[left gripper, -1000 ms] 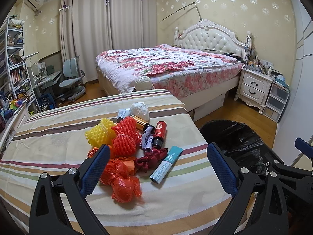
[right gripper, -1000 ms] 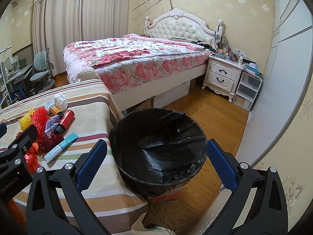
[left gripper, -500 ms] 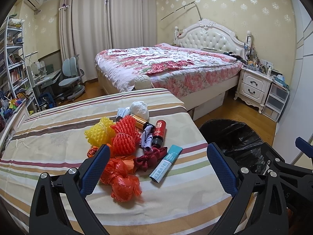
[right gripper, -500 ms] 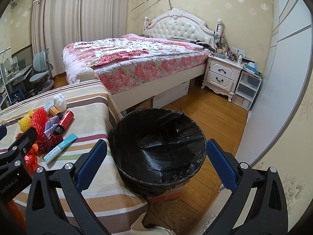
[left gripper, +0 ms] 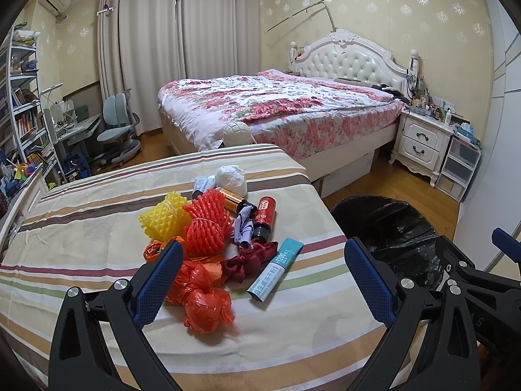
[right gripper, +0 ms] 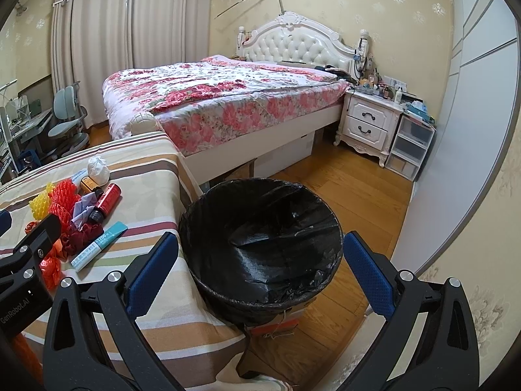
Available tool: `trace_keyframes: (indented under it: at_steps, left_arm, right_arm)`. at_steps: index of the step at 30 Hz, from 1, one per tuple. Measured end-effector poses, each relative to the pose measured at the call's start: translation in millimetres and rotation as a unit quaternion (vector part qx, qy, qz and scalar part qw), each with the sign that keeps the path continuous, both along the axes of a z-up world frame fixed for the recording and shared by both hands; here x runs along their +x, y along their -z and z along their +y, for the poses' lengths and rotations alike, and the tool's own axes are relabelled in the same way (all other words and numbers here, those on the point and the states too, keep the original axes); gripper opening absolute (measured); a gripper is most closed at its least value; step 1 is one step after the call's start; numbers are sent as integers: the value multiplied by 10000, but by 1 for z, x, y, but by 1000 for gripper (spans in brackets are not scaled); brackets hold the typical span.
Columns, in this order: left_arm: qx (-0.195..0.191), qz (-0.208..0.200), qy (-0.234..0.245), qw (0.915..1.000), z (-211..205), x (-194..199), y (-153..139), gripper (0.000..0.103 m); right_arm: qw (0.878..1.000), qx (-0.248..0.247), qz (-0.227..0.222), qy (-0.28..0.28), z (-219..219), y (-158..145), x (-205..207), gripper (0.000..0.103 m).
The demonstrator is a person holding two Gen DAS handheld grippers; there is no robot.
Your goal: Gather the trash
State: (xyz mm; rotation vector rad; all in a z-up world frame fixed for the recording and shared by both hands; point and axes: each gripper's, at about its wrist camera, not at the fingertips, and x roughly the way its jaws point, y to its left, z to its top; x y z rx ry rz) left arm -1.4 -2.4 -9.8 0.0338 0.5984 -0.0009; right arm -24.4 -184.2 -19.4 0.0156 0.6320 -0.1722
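Note:
A pile of trash lies on the striped table (left gripper: 81, 224): yellow foam net (left gripper: 164, 218), red foam nets (left gripper: 206, 224), orange plastic wrap (left gripper: 203, 299), dark red bow (left gripper: 250, 260), teal tube box (left gripper: 275, 268), red bottle (left gripper: 264, 216), brown bottle (left gripper: 232, 197), white crumpled paper (left gripper: 231, 179). My left gripper (left gripper: 260, 280) is open and empty, just short of the pile. My right gripper (right gripper: 257, 277) is open and empty above the black-lined trash bin (right gripper: 260, 244), which stands right of the table. The pile also shows in the right wrist view (right gripper: 81, 218).
A bed with a floral cover (left gripper: 280, 110) stands beyond the table. A white nightstand (right gripper: 371, 123) and plastic drawers (right gripper: 410, 146) stand against the far wall. A desk chair (left gripper: 114, 130) and shelves (left gripper: 19, 107) are at left. Wooden floor surrounds the bin.
Both grippers have drifted slightly; the views shift a little. Nothing was grasped and the trash has not moved.

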Motion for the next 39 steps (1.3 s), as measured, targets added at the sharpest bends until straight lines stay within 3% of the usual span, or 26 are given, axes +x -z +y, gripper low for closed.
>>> trace_keyframes:
  at_steps: [39]
  left_arm:
    - [0,187,54,9998,4,0,3,96]
  right_arm:
    - [9999,30,81,-57,6,6,3,99]
